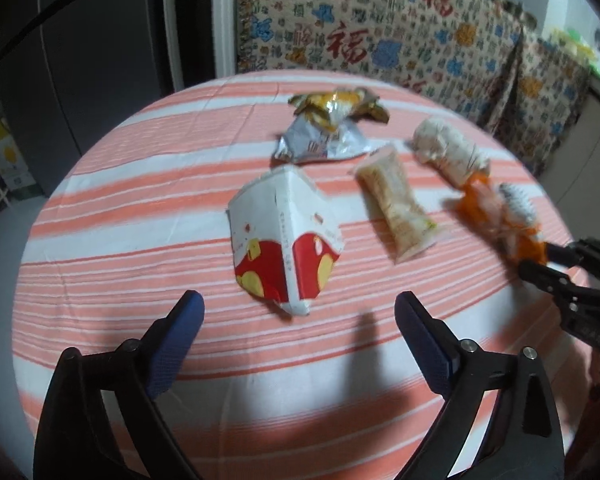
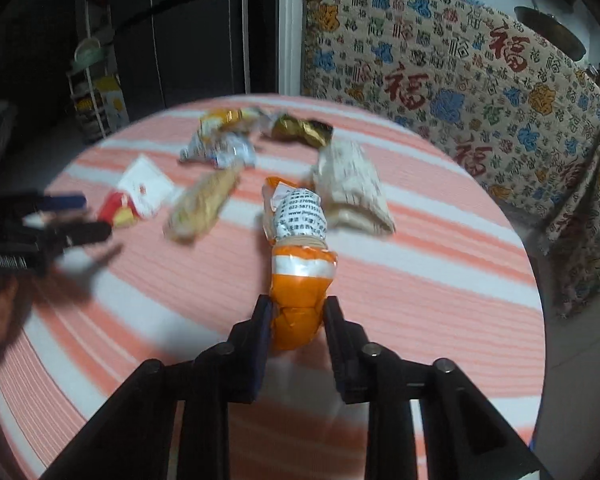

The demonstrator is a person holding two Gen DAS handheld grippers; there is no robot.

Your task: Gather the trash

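Trash litters a striped tablecloth point(image 1: 100, 216): the right gripper point(image 2: 296, 312) clamps an orange wrapper's point(image 2: 300, 280) crumpled end, light and crushable; the left gripper point(image 1: 298, 308), jaws apart, faces a red-and-white paper carton point(image 1: 284, 240), best pinched across its fold.

Orange-and-white wrapper point(image 2: 300, 280); red-yellow-white carton point(image 1: 284, 236); pink-striped tablecloth point(image 1: 120, 240).
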